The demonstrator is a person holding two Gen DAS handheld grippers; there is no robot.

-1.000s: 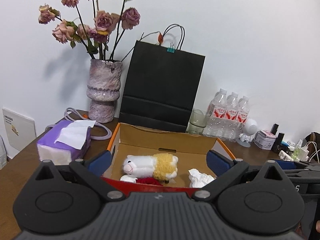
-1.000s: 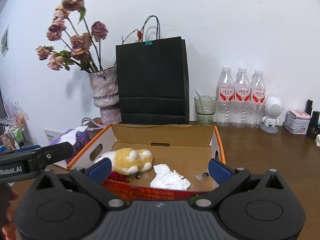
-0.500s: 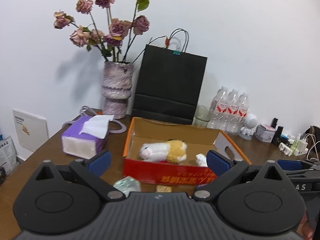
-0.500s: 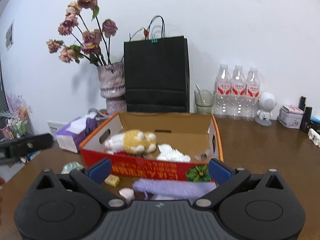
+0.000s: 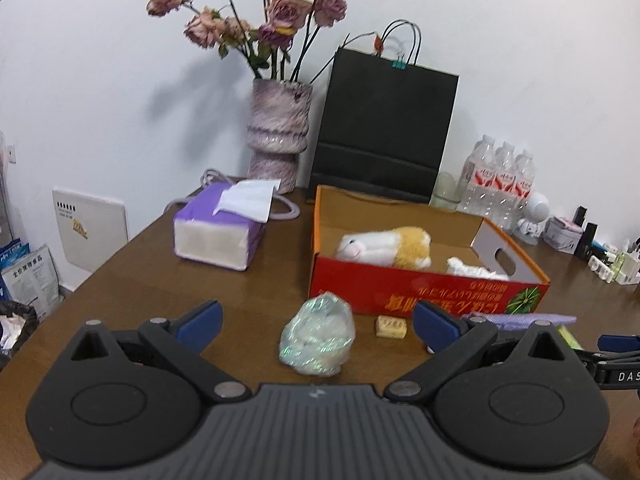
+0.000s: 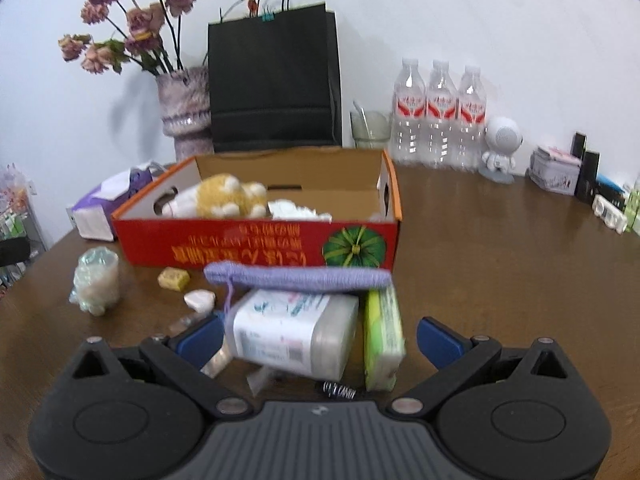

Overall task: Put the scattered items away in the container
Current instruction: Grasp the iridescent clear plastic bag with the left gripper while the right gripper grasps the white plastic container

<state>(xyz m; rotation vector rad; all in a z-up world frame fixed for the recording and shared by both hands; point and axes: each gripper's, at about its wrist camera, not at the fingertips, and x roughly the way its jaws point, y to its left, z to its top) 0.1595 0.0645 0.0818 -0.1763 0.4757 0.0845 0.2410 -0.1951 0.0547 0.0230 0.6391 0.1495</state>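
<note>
Filling the middle of both views, a brown wooden table carries everything, and the red cardboard box with orange-edged flaps sits at centre frame, open at the top. Inside it lie a white-and-yellow plush toy toward the left and a crumpled white tissue to its right. Behind the box, in the upper middle, stands a black paper bag, with a vase of dried roses to its left and three water bottles to its right. A purple tissue pack rests left of the box. In front of the box, low in the right wrist view, lie a purple knitted pouch, a white plastic container on its side and a green packet just beside it. Further left sit a crinkled clear plastic bag, a small yellow block and a pale pink lump. The left gripper has its jaws spread wide and empty, with the plastic bag lying between the fingertips in frame. The right gripper is likewise spread wide, holding nothing, the container and packet lying between its blue fingertips.
</note>
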